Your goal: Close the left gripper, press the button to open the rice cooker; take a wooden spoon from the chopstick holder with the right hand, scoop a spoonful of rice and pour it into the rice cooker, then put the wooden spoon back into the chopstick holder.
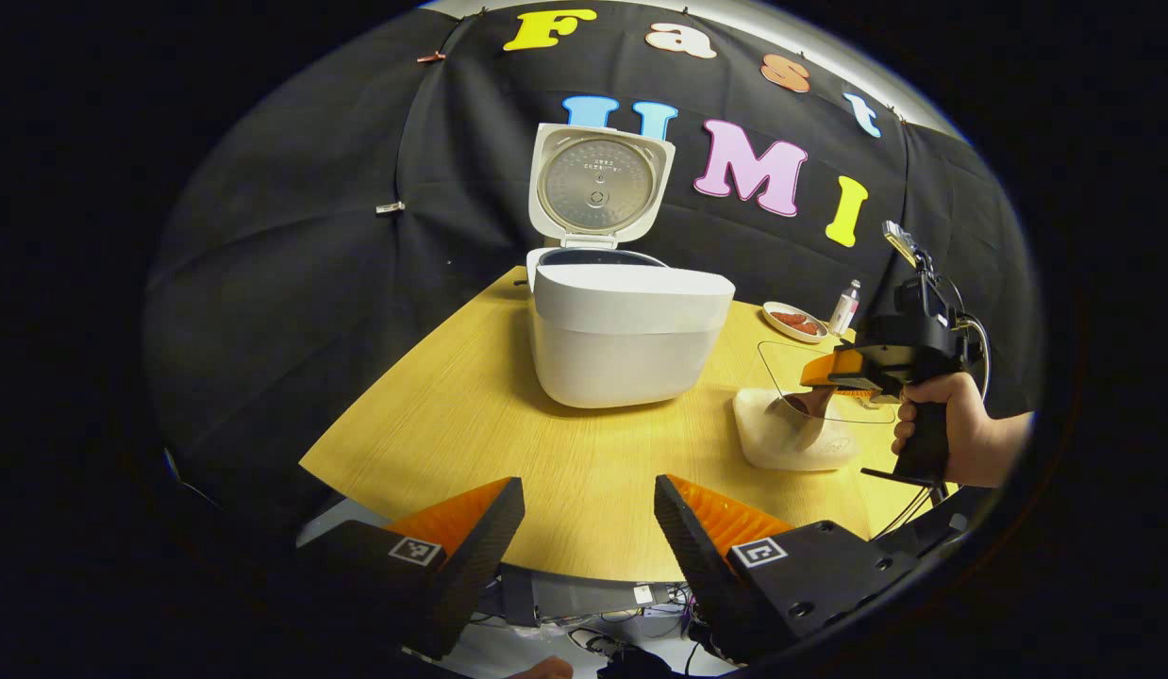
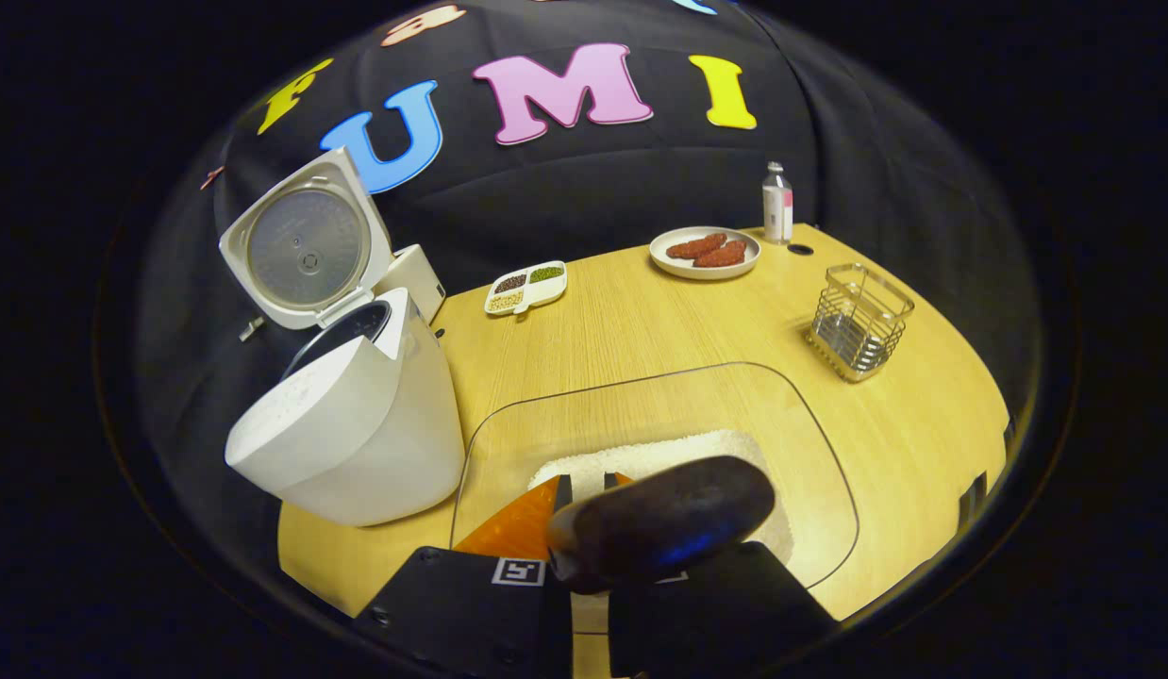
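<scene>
I see the wooden bench spread under everything, backed by the booth's black cloth wall. The biggest thing on it is the white rice cooker, lid standing upright and open. Just right of it sits a clear glass bowl with white rice heaped in the bottom. My right gripper hangs over that bowl with its fingers closed tight on the wooden spoon, whose dark end bulks up close and blocks part of the rice; in the left gripper view I see a hand holding that gripper, tipped down at the bowl. Well beyond the bowl the wire chopstick holder stands near the bench's right edge. Toward the wall lie a plate of reddish food, a divided dish of grains and a small bottle. My left gripper waits at the near bench edge, fingers wide apart and holding nothing.
</scene>
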Demonstrator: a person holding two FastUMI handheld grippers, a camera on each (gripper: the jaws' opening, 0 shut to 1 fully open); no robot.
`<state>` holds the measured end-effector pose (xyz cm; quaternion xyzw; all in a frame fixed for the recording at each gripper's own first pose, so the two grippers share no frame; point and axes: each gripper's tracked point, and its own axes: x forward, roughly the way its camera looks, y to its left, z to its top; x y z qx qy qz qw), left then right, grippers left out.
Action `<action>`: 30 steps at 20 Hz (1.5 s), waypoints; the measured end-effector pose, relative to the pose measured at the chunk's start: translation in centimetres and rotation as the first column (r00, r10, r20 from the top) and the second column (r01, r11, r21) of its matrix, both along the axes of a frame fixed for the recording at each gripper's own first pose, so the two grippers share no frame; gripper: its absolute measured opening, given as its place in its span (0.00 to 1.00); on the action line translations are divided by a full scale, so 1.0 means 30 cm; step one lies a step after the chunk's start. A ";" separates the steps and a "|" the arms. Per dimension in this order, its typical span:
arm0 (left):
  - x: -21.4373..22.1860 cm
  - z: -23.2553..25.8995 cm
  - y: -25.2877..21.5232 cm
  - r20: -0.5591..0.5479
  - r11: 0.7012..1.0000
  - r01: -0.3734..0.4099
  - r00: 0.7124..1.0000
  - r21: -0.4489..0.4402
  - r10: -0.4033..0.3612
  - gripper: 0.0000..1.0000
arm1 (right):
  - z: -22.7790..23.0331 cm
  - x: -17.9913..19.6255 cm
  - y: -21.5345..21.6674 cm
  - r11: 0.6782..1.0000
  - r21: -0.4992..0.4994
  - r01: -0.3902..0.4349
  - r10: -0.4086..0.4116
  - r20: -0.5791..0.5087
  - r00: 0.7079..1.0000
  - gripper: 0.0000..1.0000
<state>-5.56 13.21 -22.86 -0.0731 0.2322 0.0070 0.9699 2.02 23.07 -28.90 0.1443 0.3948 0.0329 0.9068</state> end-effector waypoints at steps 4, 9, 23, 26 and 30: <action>0.012 0.012 -0.007 0.012 1.000 0.008 1.000 0.021 -0.008 0.96 | 0.013 -0.022 0.003 0.993 0.093 0.067 -0.061 -0.061 0.996 0.15; 0.033 0.044 -0.040 0.035 0.999 0.022 0.999 0.023 -0.023 0.96 | 0.048 -0.021 -0.043 0.956 0.222 0.191 -0.165 -0.132 0.977 0.15; 0.034 0.146 -0.108 0.108 0.992 0.103 0.988 0.073 -0.111 0.96 | 0.197 0.075 -0.215 0.844 0.366 0.391 -0.346 -0.185 0.920 0.14; 0.026 0.162 -0.111 0.103 0.996 0.086 0.991 0.028 -0.088 0.96 | 0.288 0.139 -0.210 0.845 0.378 0.377 -0.349 -0.145 0.926 0.14; 0.025 0.194 -0.113 0.117 0.997 0.060 0.992 -0.050 -0.053 0.96 | 0.414 0.232 -0.158 0.841 0.418 0.345 -0.335 -0.098 0.937 0.14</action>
